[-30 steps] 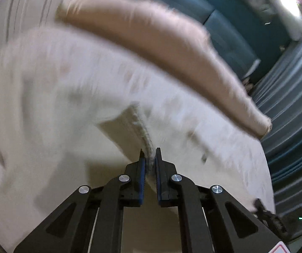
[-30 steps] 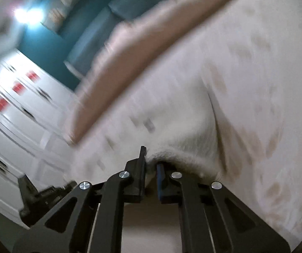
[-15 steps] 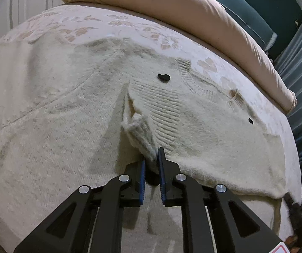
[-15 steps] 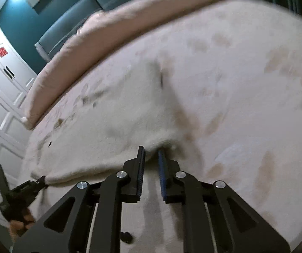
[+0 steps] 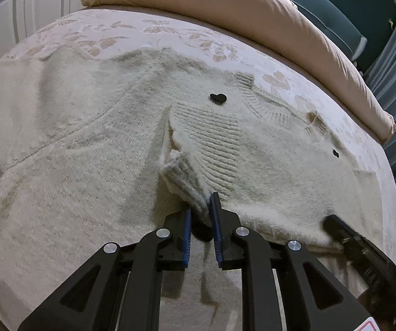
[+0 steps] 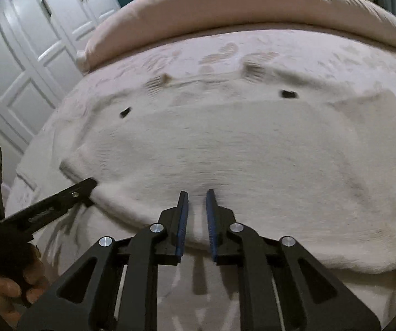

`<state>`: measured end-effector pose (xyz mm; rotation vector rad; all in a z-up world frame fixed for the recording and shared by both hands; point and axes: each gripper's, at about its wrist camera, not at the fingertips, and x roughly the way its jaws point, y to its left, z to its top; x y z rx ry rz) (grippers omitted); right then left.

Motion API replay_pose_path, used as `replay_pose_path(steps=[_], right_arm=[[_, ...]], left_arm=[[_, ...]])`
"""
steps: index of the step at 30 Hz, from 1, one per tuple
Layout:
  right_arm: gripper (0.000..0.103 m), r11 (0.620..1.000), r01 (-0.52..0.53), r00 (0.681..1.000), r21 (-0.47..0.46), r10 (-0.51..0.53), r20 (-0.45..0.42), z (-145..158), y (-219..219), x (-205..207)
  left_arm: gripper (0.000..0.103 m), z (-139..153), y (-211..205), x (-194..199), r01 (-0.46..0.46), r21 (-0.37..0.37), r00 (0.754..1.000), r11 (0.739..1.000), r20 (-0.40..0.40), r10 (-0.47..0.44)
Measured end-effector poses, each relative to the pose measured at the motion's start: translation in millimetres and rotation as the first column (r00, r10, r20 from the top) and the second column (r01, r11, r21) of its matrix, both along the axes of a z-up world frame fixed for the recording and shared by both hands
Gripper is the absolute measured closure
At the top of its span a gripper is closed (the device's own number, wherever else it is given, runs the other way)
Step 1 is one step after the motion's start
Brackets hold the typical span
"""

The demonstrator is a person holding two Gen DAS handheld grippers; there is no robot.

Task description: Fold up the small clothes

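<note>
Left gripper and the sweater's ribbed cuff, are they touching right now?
Touching. The left wrist view shows the ribbed cuff wedged between the left gripper's blue pads, against both; its jaws have just been opening.

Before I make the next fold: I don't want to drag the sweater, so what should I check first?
1. Sleeve cuff laid on the sweater front: ok.
2. Left gripper clear of cuff: not ok; jaws have just been opening, cuff between them.
3. Right gripper, nearly shut, holding the hem: cannot tell.
4. Sweater lying flat on the floral bedspread: ok.
5. Both heart buttons uncovered: ok.
</note>
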<state>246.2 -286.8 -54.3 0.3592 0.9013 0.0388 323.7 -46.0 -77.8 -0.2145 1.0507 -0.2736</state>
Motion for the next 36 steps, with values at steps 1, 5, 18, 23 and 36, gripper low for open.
replay_pose_path(steps=[1,5,18,23,36], right_arm=[[0.092,0.998,0.064,0.998,-0.004,-0.064,-0.002,2.1,-22.7,-8.6],[0.093,0.943,0.332,0.943,-0.029,-0.332,-0.015,13.0,-115.6,-57.6],[0.053,0.947,0.317,0.948,-0.044,-0.317,-0.008,16.7,-95.1,-66.7],[0.091,0.944,0.326,0.938,0.044,-0.329,0.113,43.3,-110.2,-87.7],[0.086,0.923,0.384,0.919,0.018,-0.384,0.086,46.3,-91.6,-85.3]], left_arm=[[0.086,-0.6,1.5,0.4,0.006,-0.006,1.000,1.000,0.000,-0.006],[0.086,-3.8,8.4,1.5,0.014,-0.054,1.000,0.998,-0.005,-0.015],[0.052,13.1,6.2,10.0,-0.116,-0.124,0.993,0.985,-0.043,0.111],[0.097,22.9,-9.3,12.0,-0.028,-0.067,0.999,0.997,0.029,0.030],[0.094,-1.7,-14.1,7.8,-0.024,0.004,1.000,1.000,0.009,0.024]])
